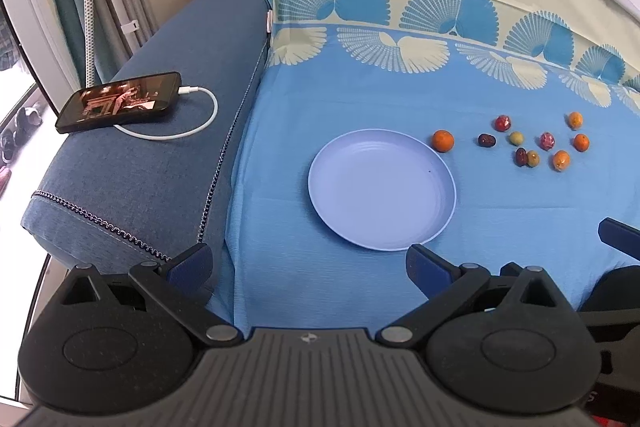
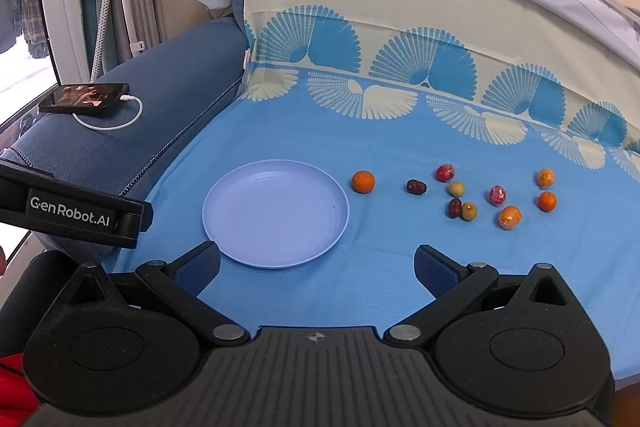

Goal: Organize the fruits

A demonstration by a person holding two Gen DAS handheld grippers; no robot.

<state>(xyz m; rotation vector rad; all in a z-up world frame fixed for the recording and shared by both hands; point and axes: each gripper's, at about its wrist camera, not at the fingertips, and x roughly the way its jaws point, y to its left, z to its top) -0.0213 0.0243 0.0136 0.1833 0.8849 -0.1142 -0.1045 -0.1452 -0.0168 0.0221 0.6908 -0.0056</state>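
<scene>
A pale blue plate (image 1: 444, 215) (image 2: 276, 259) lies empty on the blue sheet. To its right sits an orange fruit (image 1: 443, 140) (image 2: 363, 181), then a scatter of several small fruits: dark red dates (image 1: 487, 140) (image 2: 416, 186), green ones (image 1: 516, 137) (image 2: 456, 189), wrapped red ones (image 1: 503, 123) (image 2: 445, 172) and more orange ones (image 1: 561, 160) (image 2: 510, 217). My left gripper (image 1: 306, 261) is open and empty, near the plate's front edge. My right gripper (image 2: 318, 267) is open and empty, just right of the plate's front.
A phone (image 1: 120, 101) (image 2: 86, 99) on a white charging cable lies on the blue sofa arm (image 1: 160, 155) at the left. A patterned cover (image 2: 400, 39) rises behind the sheet. The left gripper's body (image 2: 72, 211) shows in the right wrist view.
</scene>
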